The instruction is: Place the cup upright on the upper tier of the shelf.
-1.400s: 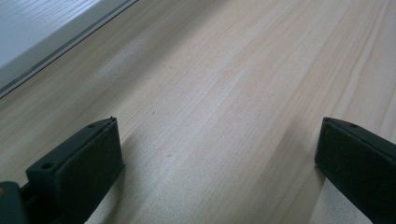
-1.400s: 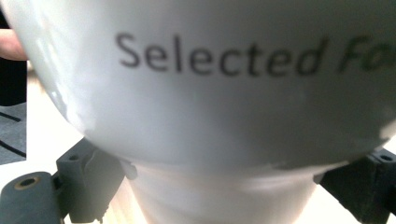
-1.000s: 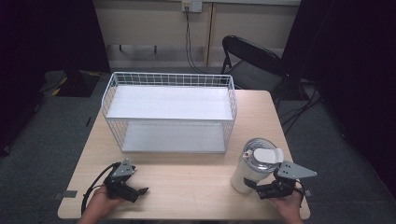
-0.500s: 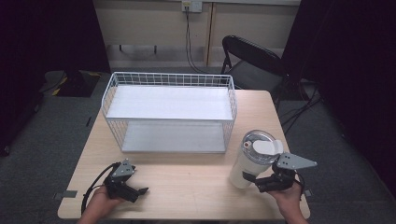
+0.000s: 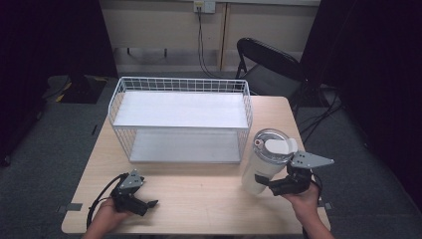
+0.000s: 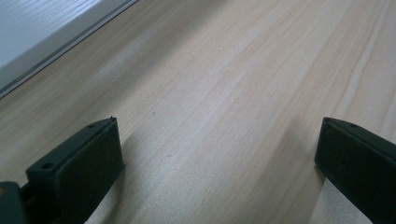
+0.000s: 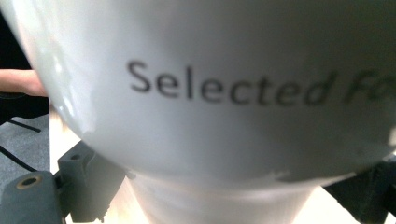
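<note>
A white tumbler [image 5: 266,162] with a clear lid is lifted and tilted at the table's right front. My right gripper [image 5: 271,186] is shut on its lower body. In the right gripper view the tumbler [image 7: 224,88] looms very close, with the printed word "Selected", and the jaws press its narrow base from both sides. My left gripper [image 5: 144,204] rests low on the table [image 5: 199,194] at the front left, open, with bare wood [image 6: 219,116] between its two pads.
A white wire basket [image 5: 181,117] with an upper shelf and a lower floor stands at the middle back of the table, just left of the tumbler. A black folding chair [image 5: 271,67] stands behind the table's right corner. Cables lie on the grey floor.
The right gripper has raised the tumbler and carried it slightly up and toward the basket's right end, tilting it. The left gripper has stayed put.
</note>
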Demonstrator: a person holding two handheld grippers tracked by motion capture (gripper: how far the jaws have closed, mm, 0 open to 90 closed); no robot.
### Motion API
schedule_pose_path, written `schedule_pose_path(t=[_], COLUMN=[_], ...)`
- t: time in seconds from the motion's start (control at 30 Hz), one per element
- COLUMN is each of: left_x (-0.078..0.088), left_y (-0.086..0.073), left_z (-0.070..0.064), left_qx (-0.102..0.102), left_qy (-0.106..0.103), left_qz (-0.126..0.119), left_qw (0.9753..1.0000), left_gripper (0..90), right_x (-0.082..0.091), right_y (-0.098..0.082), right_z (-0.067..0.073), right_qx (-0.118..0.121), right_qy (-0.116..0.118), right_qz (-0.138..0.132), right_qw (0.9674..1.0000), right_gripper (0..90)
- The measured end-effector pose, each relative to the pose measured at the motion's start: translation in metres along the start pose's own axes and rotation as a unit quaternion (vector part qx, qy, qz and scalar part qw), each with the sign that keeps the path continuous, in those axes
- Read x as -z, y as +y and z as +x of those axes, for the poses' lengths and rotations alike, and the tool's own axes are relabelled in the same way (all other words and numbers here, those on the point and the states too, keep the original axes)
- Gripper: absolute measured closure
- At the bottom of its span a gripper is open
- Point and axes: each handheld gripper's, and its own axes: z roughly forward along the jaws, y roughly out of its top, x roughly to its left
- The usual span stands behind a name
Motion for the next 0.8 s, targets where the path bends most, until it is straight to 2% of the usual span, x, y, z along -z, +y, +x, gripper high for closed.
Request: schedule_pose_path(t=[0.43, 0.8], left_x=[0.0, 0.0], left_y=[0.0, 0.0], left_z=[0.0, 0.0], left_qx=[0.0, 0.0], left_qy=[0.0, 0.0], left_qz=[0.0, 0.0], left_qw=[1.0, 1.0], left_gripper=[0.1, 0.1], right_x=[-0.012, -0.022], right_y=[0.029, 0.053], right_z=[-0.004, -0.003], right_qx=[-0.005, -0.001], right_qy=[0.016, 0.027], right_qz=[0.0, -0.002], right_qw=[0.9999, 0.9996], right_gripper=[9.6, 9.6])
